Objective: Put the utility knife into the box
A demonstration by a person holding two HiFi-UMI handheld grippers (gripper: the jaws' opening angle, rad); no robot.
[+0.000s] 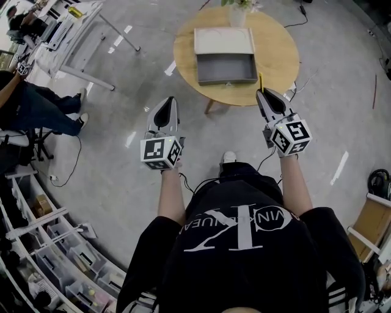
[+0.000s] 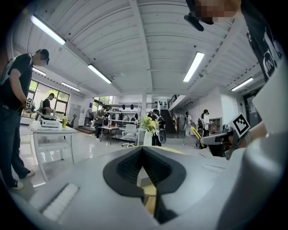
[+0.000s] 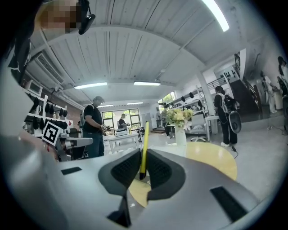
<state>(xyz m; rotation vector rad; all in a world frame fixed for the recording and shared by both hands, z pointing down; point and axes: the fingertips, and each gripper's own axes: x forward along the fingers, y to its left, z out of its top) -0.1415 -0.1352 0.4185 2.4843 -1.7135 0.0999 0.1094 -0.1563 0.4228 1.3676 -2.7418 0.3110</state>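
Note:
A slim yellow utility knife [image 1: 259, 81] stands upright between the jaws of my right gripper [image 1: 263, 93], which is shut on its lower end. The right gripper view shows the utility knife [image 3: 144, 143] rising from the dark pads [image 3: 126, 168]. The open grey box [image 1: 225, 68] lies on the round wooden table [image 1: 278, 55], with its pale lid [image 1: 223, 40] just behind it. The right gripper hovers at the table's near right edge, right of the box. My left gripper [image 1: 169, 101] is shut with nothing in it, above the floor short of the table.
A vase of flowers [image 1: 238, 9] stands at the table's far edge. A white desk [image 1: 73, 30] and a seated person [image 1: 36, 104] are at the left. Shelving [image 1: 55, 244] fills the lower left. Cables [image 1: 287, 92] trail off the table's right side.

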